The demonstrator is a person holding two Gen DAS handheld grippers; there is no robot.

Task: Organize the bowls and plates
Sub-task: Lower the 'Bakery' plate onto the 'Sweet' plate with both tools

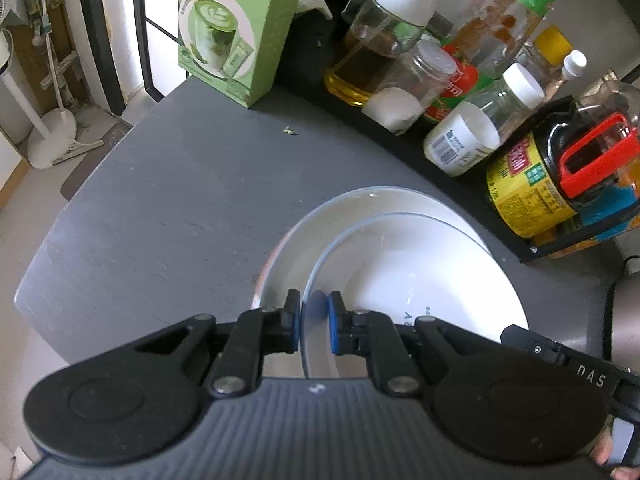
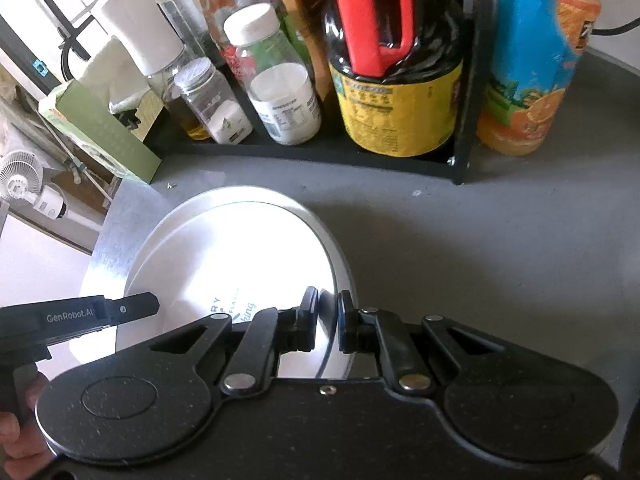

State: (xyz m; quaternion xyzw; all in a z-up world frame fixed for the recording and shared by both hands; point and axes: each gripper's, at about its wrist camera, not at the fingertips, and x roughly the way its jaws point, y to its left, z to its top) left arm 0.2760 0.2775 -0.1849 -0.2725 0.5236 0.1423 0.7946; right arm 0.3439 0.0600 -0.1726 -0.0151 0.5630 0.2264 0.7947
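Observation:
A white bowl with a thin blue rim (image 1: 400,264) sits inside a larger white plate (image 1: 288,248) on the dark grey table. My left gripper (image 1: 313,322) is shut on the bowl's left rim. In the right wrist view my right gripper (image 2: 329,322) is shut on the right rim of the same bowl (image 2: 248,264), with the plate (image 2: 168,232) showing around it. Printed lettering shows inside the bowl. The left gripper's body (image 2: 80,316) shows at the left of the right wrist view.
A black rack (image 2: 320,152) of bottles and jars stands behind the dishes: a soy sauce jug (image 2: 400,80), an orange juice bottle (image 2: 536,60), white-capped jars (image 1: 464,140). A green carton (image 1: 236,28) stands at the table's far left edge. The table edge (image 1: 36,280) drops off left.

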